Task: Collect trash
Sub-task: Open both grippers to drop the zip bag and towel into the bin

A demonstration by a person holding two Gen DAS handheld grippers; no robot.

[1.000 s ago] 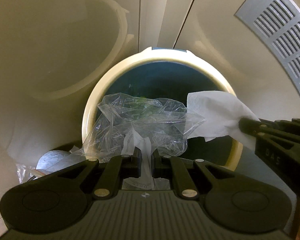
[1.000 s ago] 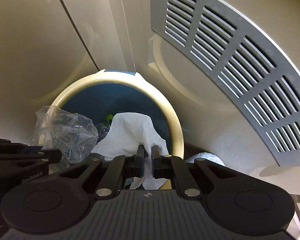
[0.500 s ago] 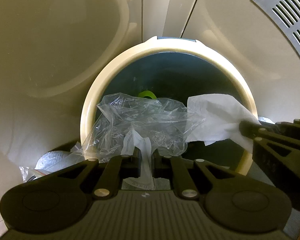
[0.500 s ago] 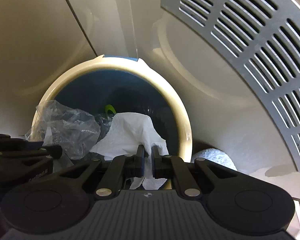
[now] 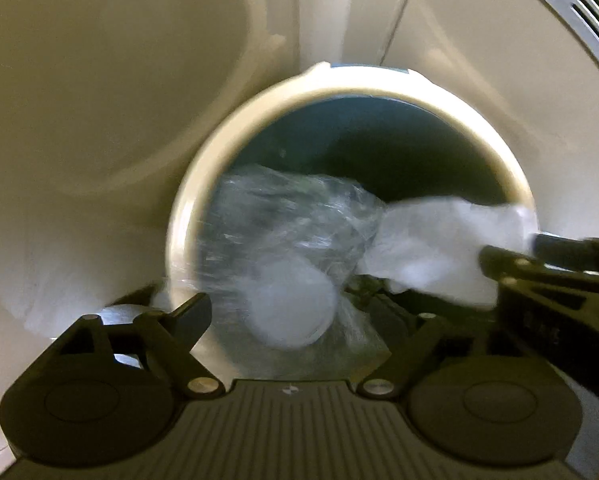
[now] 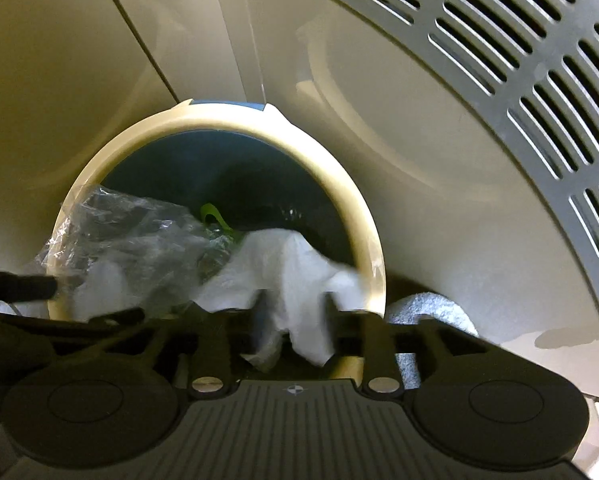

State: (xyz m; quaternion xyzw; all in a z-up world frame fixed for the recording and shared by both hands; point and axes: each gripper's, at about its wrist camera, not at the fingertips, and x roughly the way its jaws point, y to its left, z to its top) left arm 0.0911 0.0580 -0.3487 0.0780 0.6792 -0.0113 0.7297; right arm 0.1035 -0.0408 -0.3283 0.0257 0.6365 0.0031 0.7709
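Straight below my left claw (image 5: 295,312) the bin (image 5: 187,216) gapes; its jaws are opening, the bag (image 5: 291,232) dropping free between them. Beside it, my right claw (image 6: 291,316) is opening too, tissue (image 6: 283,268) hanging loose between the jaws, over the bin's mouth.

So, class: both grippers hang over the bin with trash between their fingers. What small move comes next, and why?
Probably lift both clear. The left gripper and right gripper are opening, and the plastic wrap and paper towel already hang inside the bin.
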